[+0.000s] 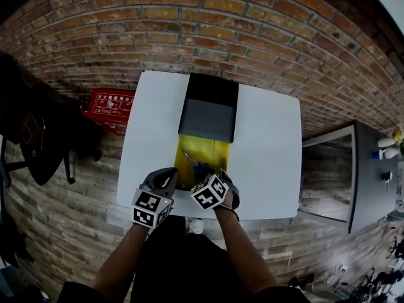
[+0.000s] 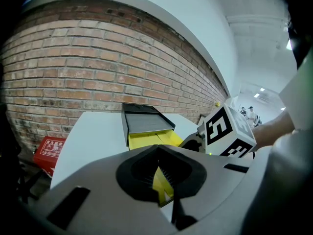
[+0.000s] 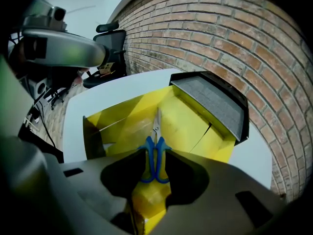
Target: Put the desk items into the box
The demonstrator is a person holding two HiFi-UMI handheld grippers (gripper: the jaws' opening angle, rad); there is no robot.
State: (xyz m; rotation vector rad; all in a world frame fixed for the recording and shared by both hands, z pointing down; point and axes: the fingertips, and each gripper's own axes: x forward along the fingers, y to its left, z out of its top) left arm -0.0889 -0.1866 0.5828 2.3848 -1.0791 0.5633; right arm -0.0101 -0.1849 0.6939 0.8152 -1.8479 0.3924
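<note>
Crowding the yellow box (image 1: 214, 151), both tools are half hiding the scissors (image 1: 191, 159) in the head view. Left gripper view: the left tool (image 2: 164, 189) is pinching a box flap (image 2: 160, 179). Right gripper view: the right tool (image 3: 155, 163) is gripping the scissors' handles over the box.
</note>
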